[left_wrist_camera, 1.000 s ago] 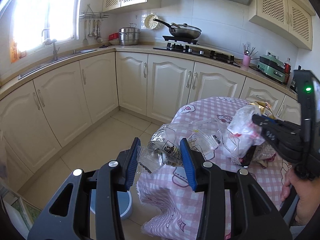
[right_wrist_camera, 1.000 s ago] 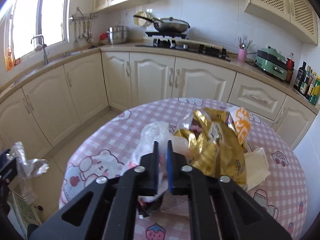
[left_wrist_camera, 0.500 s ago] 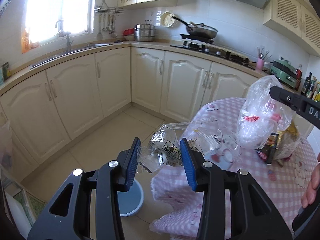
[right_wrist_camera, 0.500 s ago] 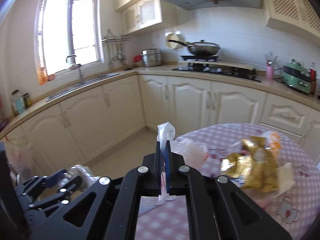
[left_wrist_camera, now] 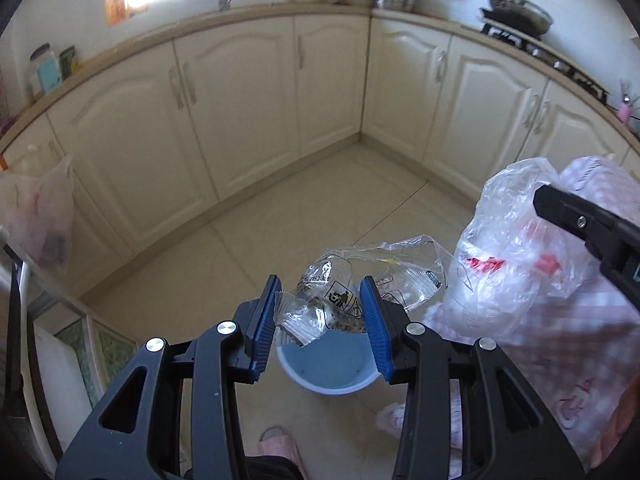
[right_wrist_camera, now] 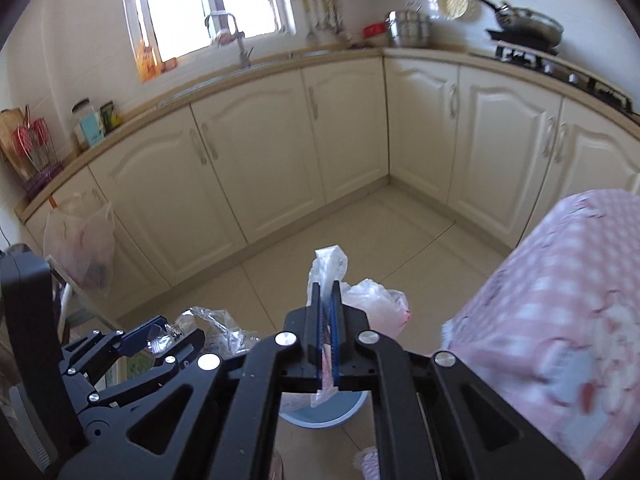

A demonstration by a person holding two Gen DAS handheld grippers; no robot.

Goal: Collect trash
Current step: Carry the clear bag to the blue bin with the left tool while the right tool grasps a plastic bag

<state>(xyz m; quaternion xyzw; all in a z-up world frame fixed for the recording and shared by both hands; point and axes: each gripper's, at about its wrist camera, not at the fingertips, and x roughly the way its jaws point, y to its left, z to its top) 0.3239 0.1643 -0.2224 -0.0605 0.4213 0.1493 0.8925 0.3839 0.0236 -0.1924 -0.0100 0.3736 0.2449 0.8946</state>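
My left gripper (left_wrist_camera: 322,320) is shut on a bunch of crumpled clear plastic wrappers (left_wrist_camera: 340,300), which bulge out past its blue pads. Directly below stands a light blue bin (left_wrist_camera: 328,372) on the floor. My right gripper (right_wrist_camera: 328,296) is shut on the neck of a white plastic bag with red print (right_wrist_camera: 376,304), which hangs beside the fingers. In the left wrist view that bag (left_wrist_camera: 512,264) dangles from the right gripper (left_wrist_camera: 540,200) at the right, just above the bin. The bin's rim (right_wrist_camera: 324,416) shows under the right gripper, partly hidden. The left gripper (right_wrist_camera: 160,340) is at lower left there.
The round table with a pink checked cloth (right_wrist_camera: 560,300) is close on the right. Cream kitchen cabinets (left_wrist_camera: 248,112) ring the tiled floor (left_wrist_camera: 280,232). A filled plastic bag (left_wrist_camera: 40,216) hangs at the left. A pink slipper (left_wrist_camera: 280,448) is near the bin.
Both grippers swung left off the table, each still carrying its plastic, and sank and tilted down. They now hang over the blue bin instead of the tabletop.
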